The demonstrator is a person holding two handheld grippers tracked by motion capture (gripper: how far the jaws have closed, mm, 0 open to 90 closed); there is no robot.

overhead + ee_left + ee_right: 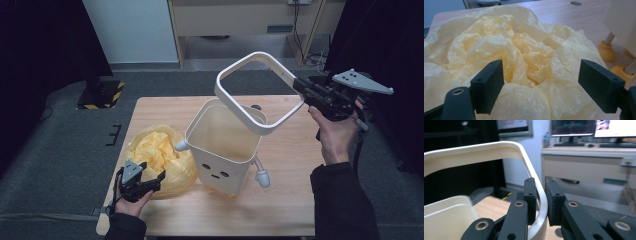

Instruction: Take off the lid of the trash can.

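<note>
**Rim ring lifted off the bin, bag waiting at the left**

A wooden table [280, 165] stands on grey carpet, a desk behind it. At its left front, the left gripper [145, 181] hovers with jaws spread wide over the crumpled yellow bag [157, 150]. The white bin [222, 150] stands mid-table, touching the bag. Up right, the right gripper [300, 89] clamps the white rim ring [250, 117], tilted above the bin.

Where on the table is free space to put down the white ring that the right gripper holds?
Bare wood lies right of the bin, under the right gripper and its ring, and along the table front edge. The left side is crowded: the yellow bag sits against the bin, with the left gripper over it.
</note>
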